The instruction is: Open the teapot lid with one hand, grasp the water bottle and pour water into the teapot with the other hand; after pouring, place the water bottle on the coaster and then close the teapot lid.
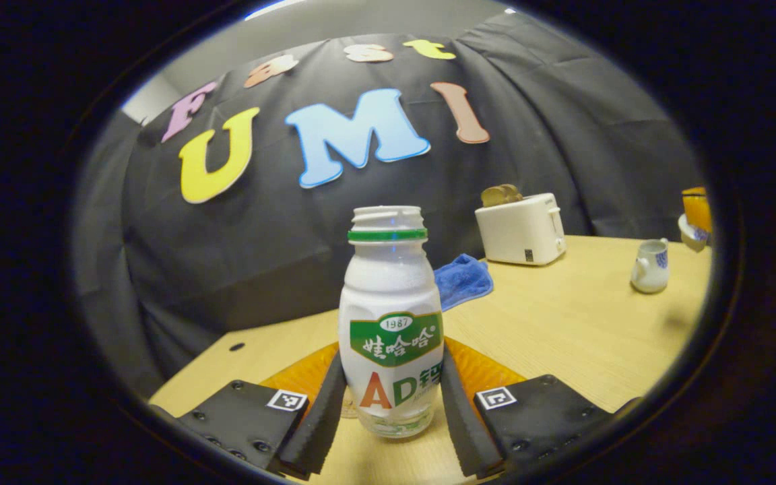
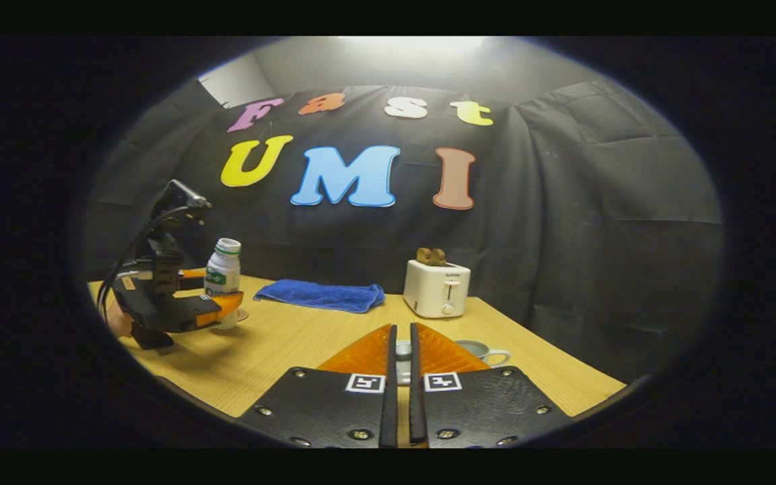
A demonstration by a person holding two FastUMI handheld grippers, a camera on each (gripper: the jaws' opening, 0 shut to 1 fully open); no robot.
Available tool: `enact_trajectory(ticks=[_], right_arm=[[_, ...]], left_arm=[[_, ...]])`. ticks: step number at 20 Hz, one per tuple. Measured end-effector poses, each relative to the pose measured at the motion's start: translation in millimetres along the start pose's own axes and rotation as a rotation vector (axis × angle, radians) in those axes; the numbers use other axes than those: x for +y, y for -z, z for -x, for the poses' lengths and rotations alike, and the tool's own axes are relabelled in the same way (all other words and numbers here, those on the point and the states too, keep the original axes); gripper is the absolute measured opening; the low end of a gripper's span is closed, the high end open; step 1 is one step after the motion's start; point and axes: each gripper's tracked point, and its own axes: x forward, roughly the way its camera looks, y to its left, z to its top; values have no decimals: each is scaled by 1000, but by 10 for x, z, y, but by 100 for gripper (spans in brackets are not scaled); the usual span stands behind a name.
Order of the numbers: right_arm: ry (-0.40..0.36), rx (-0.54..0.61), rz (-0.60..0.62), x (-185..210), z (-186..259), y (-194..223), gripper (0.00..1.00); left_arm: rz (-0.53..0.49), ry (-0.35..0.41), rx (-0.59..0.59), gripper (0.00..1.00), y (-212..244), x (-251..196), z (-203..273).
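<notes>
Left tongs [image 1: 391, 397] straddle the water bottle [image 1: 391, 323], standing uncapped on the worktop [image 1: 563, 323]; contact unclear, so grip state can't be told. Right tongs [image 2: 401, 357] nearly clenched at the teapot [image 2: 475, 350], lid hidden. Squeeze mid-body, lift upright.

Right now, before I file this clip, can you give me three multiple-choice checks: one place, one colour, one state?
1. Where is the water bottle?
A. Upright between the left gripper's fingers
B. On top of the toaster
C. Lying on the cloth

2. What colour is the folded cloth?
A. Red
B. Blue
C. White

3. The bottle's mouth is:
A. Capped
B. Plugged with a cork
C. Uncapped

Answers:
1 A: the water bottle stands inside the left gripper.
2 B: the cloth is blue.
3 C: bare threads and no cap show at its mouth.
</notes>
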Motion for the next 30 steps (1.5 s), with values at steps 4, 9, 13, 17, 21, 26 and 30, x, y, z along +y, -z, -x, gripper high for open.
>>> enact_trajectory(ticks=[4,9,13,17,21,26,30], right_arm=[[0,-18,-10,-81,392,83,7],[0,-30,-38,-166,655,145,7],[20,-31,-31,-270,722,223,7],[46,-13,-64,-416,759,319,7],[60,2,-77,-509,777,372,7],[71,20,-97,-605,779,434,7],[78,28,-109,-676,788,467,7]], left_arm=[[-197,71,-30,81,-233,-452,-111],[-413,127,-73,74,-485,-1025,-185],[-566,167,-118,72,-670,-1405,-286],[-710,204,-156,76,-808,-1704,-276],[-841,226,-177,76,-883,-1915,-373],[-975,241,-182,81,-911,-2137,-363],[-1053,257,-165,81,-878,-2266,-398]])
